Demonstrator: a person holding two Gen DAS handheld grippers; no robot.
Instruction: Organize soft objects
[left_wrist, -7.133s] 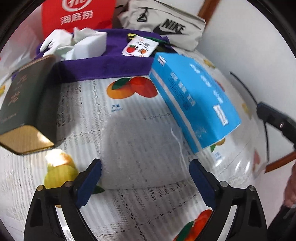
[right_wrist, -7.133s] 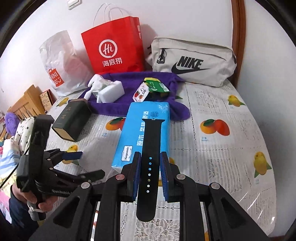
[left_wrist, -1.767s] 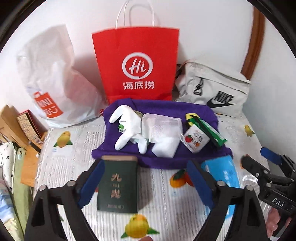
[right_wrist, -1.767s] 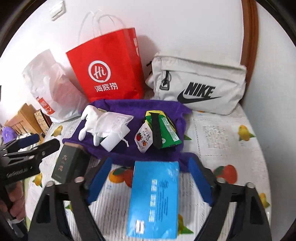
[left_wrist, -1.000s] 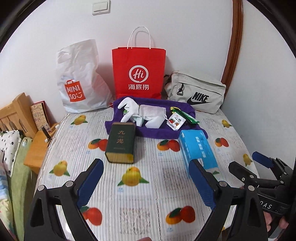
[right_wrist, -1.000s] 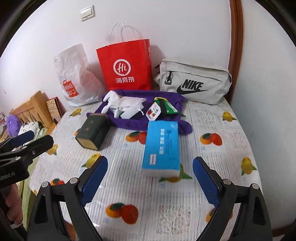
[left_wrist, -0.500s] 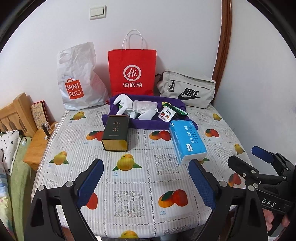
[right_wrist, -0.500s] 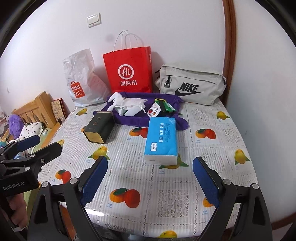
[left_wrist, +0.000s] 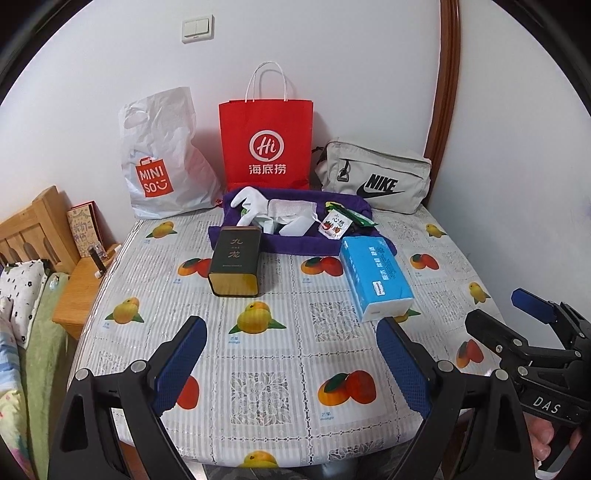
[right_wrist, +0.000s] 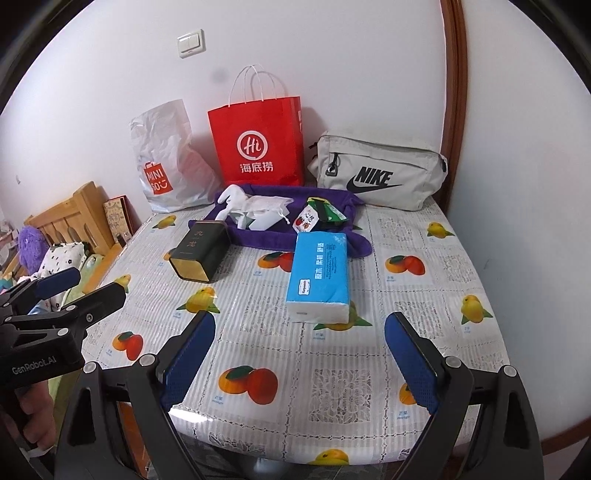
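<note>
Purple towel (left_wrist: 295, 242) holding white glove (left_wrist: 251, 203), pouch (left_wrist: 291, 208), snack packets (left_wrist: 334, 225)

Both views are evenly and softly lit, bright and sharp at centre. Beyond the hand-held gripper (left_wrist: 291, 365) the tin (left_wrist: 236, 262) casts a soft shadow to its right. The glossy desk (right_wrist: 332, 354) cover shows mild glare. Fisheye distortion bends the edges; corners are black.
</note>
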